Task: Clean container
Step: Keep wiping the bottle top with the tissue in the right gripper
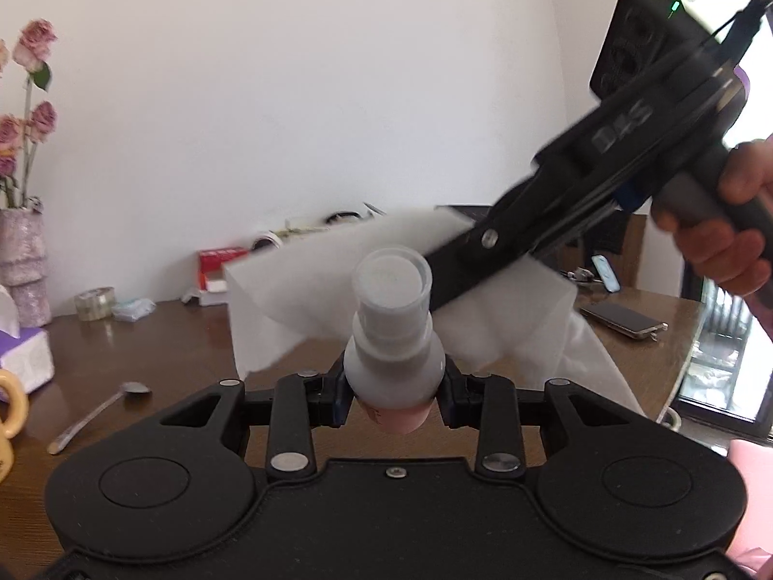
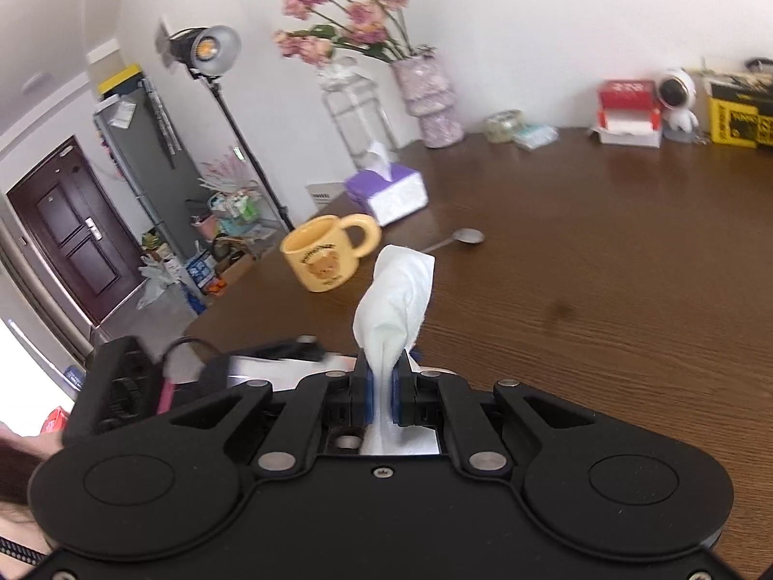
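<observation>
A small white bottle with a clear cap and a pinkish body (image 1: 393, 338) stands upright between the fingers of my left gripper (image 1: 393, 386), which is shut on it. Behind the bottle hangs a large white tissue (image 1: 309, 290). In the left wrist view the right gripper's body comes in from the upper right, held by a hand (image 1: 724, 241), and its tips are hidden at the tissue. In the right wrist view my right gripper (image 2: 381, 386) is shut on the bunched white tissue (image 2: 396, 299), which sticks up past the blue pads (image 2: 369, 394).
On the brown table (image 2: 604, 290) stand a yellow mug (image 2: 326, 253), a spoon (image 2: 459, 239), a purple tissue box (image 2: 389, 191), a vase of pink flowers (image 2: 432, 101), a tape roll (image 1: 94, 302) and a red box (image 2: 628, 111). A phone (image 1: 623, 319) lies at the right.
</observation>
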`<state>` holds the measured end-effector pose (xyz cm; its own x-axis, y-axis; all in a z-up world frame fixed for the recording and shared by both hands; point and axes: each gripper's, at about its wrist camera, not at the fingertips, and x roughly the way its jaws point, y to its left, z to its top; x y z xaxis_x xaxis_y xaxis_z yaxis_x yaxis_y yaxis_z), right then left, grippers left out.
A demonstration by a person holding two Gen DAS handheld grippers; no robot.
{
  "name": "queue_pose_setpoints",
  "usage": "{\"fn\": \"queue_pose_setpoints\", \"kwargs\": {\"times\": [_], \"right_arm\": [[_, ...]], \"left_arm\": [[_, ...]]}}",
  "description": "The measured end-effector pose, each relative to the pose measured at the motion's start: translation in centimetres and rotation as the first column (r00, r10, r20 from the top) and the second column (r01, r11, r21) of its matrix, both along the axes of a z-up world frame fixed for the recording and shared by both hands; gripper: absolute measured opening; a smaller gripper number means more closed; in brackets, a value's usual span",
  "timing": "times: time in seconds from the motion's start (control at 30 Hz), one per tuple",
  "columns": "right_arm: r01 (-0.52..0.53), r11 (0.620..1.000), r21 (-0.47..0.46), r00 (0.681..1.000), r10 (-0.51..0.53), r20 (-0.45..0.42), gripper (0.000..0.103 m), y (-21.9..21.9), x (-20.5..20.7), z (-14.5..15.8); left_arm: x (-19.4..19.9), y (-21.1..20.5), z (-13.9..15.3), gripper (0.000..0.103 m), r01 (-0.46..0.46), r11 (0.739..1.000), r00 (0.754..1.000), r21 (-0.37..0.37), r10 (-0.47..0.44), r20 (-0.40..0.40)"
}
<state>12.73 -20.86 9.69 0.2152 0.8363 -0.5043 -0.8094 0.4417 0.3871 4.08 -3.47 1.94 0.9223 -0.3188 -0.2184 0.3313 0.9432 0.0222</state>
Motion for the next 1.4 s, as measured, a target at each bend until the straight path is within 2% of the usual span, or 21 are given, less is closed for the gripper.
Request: {"fn": "queue_pose_setpoints", "kwargs": {"times": [0.2,0.43,0.57,0.93,1.4], "right_arm": [[0.018,1.000,-0.013,0.999,-0.017,0.039,0.007,-0.9,-2.0,0.3],[0.182,0.980,-0.084,0.983,-0.183,-0.004,0.007,-3.5,1.1,-1.0],[0.196,0.978,-0.076,0.980,-0.198,-0.016,0.007,-4.0,1.4,-1.3],[0.041,0.998,0.043,0.996,-0.044,0.084,0.007,-2.2,-3.3,1.4],[0.197,0.980,-0.034,0.980,-0.198,-0.035,0.007,-4.1,2.0,-1.5]], "left_arm": [[1.2,-1.0,-0.7,0.034,0.048,0.999,0.999,0.008,-0.048,-0.025],[0.9,-1.9,-0.1,0.034,0.088,0.996,0.996,0.004,-0.088,0.004],[1.8,-2.1,-0.6,0.034,0.081,0.996,0.997,0.023,-0.081,-0.007],[1.1,-2.7,-0.9,0.034,0.051,0.998,0.998,0.030,-0.050,-0.022],[-0.6,-3.2,-0.6,0.034,0.091,0.995,0.996,0.037,-0.092,0.023]]}}
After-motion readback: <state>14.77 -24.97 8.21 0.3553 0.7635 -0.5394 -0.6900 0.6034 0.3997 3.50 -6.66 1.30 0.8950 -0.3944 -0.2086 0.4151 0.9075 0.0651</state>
